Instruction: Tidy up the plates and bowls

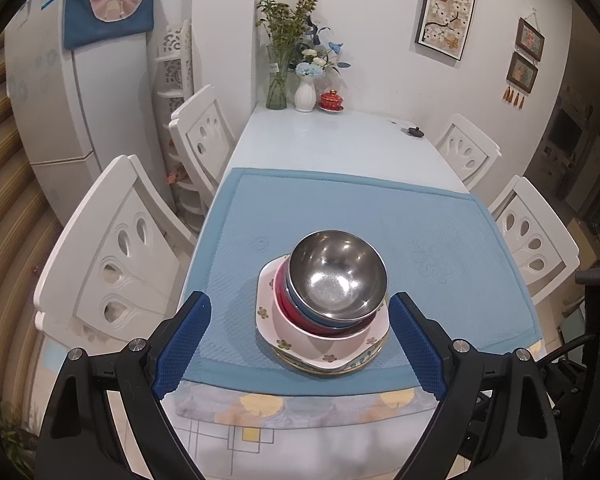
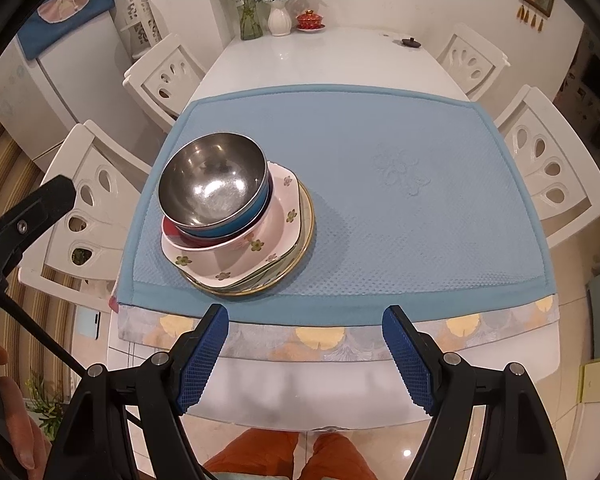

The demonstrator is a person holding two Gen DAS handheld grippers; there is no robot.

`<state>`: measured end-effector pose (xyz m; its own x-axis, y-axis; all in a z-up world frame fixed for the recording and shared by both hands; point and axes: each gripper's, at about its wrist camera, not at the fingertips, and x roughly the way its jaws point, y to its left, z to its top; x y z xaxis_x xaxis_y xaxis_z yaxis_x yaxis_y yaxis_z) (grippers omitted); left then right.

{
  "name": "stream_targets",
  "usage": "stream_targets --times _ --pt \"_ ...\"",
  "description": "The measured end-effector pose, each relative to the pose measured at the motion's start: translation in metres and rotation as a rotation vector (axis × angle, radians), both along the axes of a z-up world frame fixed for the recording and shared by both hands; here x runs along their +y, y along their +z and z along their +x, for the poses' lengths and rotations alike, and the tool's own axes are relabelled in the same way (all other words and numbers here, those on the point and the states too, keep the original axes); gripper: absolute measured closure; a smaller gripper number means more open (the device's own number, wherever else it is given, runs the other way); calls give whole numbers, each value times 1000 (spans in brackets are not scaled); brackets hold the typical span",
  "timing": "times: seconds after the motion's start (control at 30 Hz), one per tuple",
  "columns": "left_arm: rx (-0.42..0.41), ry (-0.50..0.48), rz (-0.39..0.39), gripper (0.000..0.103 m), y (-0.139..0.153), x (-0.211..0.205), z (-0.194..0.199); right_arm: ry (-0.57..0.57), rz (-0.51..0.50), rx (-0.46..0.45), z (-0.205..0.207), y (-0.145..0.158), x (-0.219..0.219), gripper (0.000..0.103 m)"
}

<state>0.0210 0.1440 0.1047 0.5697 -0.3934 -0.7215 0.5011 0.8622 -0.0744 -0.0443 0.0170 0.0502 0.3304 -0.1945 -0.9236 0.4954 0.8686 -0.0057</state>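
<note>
A home dining room is shown. A white desk is ringed by white carved chairs, and a blue placemat is laid on it. Flower vases and a red lidded teacup are set against the wall. A fridge (cloth-draped) is seen left, framed pictures hung right.

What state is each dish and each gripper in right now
steel bowl: upright, empty, top of the stack
blue bowl: nested under the steel bowl
red bowl: nested under the blue bowl
floral plate: under the bowls
gold-rimmed plate: bottom, on the blue mat
left gripper: open, empty
right gripper: open, empty
</note>
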Motion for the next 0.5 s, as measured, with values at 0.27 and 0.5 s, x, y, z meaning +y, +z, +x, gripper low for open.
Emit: stream_targets --times 0.27,0.5 --pt "-21 -12 -3 13 1 4 -1 -21 20 2 5 -3 -1 26" --pt "-3 -9 -5 13 -3 9 7 -17 19 11 10 -6 5 26"
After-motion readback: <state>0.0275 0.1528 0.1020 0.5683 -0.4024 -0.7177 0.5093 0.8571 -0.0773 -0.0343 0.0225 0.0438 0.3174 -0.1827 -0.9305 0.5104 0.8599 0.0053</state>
